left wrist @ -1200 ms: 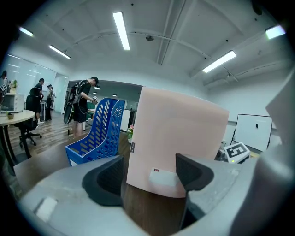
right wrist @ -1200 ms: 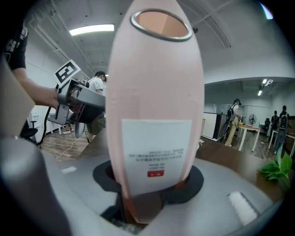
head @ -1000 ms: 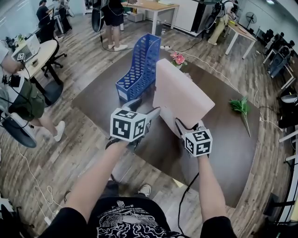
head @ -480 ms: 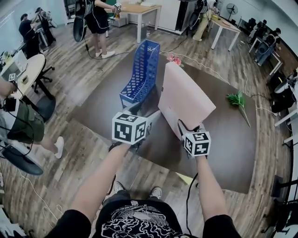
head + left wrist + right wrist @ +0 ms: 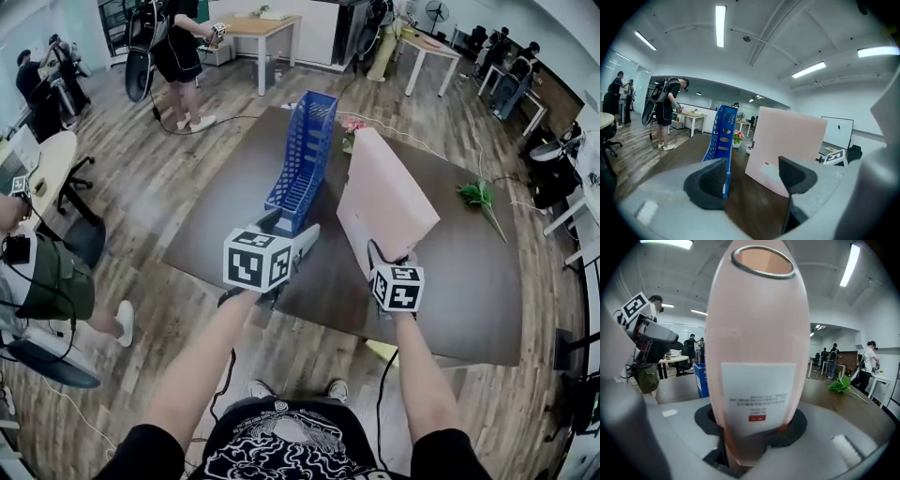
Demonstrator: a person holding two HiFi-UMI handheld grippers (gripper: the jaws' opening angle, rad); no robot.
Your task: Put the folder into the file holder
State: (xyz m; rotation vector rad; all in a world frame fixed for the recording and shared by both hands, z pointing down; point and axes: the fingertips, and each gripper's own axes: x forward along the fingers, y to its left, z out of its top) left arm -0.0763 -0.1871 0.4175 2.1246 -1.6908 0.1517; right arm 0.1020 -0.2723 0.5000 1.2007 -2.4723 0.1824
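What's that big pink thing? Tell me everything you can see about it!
It is a pale pink folder, thick and boxy like a binder, with smooth flat sides. Its narrow spine has a metal-ringed finger hole near the top and a white label with tiny print and a red mark. It stands on end, leaning a bit, over the brown table. The right gripper pinches the spine's lower end; nothing else touches it. The blue file holder stands apart on its left.
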